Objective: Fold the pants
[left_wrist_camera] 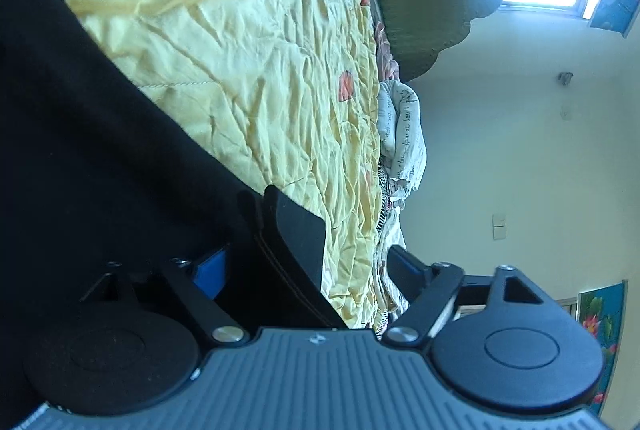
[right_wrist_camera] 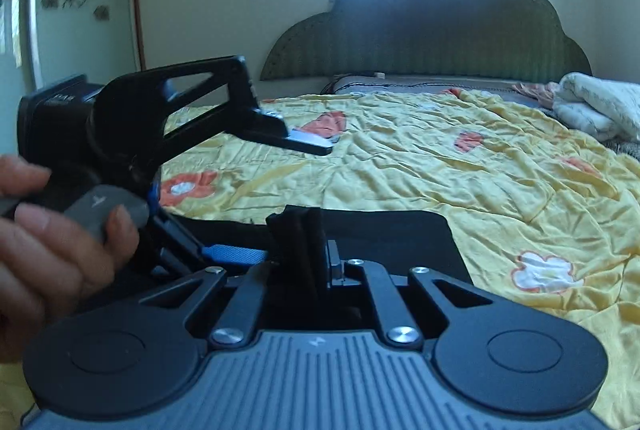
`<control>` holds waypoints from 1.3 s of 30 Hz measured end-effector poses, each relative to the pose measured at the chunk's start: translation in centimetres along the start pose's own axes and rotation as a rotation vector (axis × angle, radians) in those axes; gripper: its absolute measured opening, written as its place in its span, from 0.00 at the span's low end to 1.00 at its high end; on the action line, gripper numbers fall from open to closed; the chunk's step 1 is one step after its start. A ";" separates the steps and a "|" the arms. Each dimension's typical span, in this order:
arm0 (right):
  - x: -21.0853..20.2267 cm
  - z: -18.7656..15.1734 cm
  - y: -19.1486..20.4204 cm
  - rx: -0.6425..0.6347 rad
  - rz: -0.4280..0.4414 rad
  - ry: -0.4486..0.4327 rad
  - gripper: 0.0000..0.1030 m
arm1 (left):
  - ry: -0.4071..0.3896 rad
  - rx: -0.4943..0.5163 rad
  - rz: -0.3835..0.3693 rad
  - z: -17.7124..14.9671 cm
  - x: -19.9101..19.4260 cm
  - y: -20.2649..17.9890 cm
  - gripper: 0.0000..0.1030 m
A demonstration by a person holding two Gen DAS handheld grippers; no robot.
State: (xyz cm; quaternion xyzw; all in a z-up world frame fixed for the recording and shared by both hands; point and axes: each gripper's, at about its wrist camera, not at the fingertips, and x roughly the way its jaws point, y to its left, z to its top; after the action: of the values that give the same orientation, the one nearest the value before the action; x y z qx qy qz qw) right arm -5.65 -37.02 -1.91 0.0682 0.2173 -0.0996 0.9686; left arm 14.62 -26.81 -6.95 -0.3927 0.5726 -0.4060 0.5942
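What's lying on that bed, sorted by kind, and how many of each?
Black pants: 1
Yellow flowered quilt: 1
White bundle of bedding: 1
Total: 3

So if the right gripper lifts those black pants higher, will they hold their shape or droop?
Likely droop: the black pants bunch into soft vertical folds where the right gripper pinches them. They probably weigh little, since that small pinch holds the bunch upright. Dragged over the rumpled yellow quilt, they may catch rather than slide.
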 end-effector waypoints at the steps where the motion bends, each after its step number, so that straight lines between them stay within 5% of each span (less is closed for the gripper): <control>1: -0.1 0.0 0.2 -0.003 0.003 -0.004 0.06 | 0.011 -0.006 0.000 0.0 0.2 0.1 0.65; 6: -0.2 -0.4 1.3 -0.070 -0.016 -0.009 0.06 | 0.056 -0.030 0.015 -0.1 0.8 0.7 0.35; 12: -0.3 -0.9 2.7 -0.159 -0.035 -0.007 0.06 | 0.028 0.147 0.113 -0.8 -0.4 -0.5 0.10; 20: -0.2 -1.6 6.3 -0.316 -0.032 0.005 0.06 | -0.101 0.575 0.382 -4.6 -3.5 -4.0 0.08; 39: 1.3 -2.1 10.2 -0.354 0.070 0.017 0.06 | -0.189 0.757 0.568 -5.9 -7.1 -3.9 0.08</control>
State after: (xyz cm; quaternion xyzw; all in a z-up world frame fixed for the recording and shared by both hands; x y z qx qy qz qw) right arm -3.04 -27.01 -3.43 -0.0950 0.2372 -0.0254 0.9665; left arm 8.52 -21.55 -0.98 -0.0119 0.4126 -0.3700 0.8323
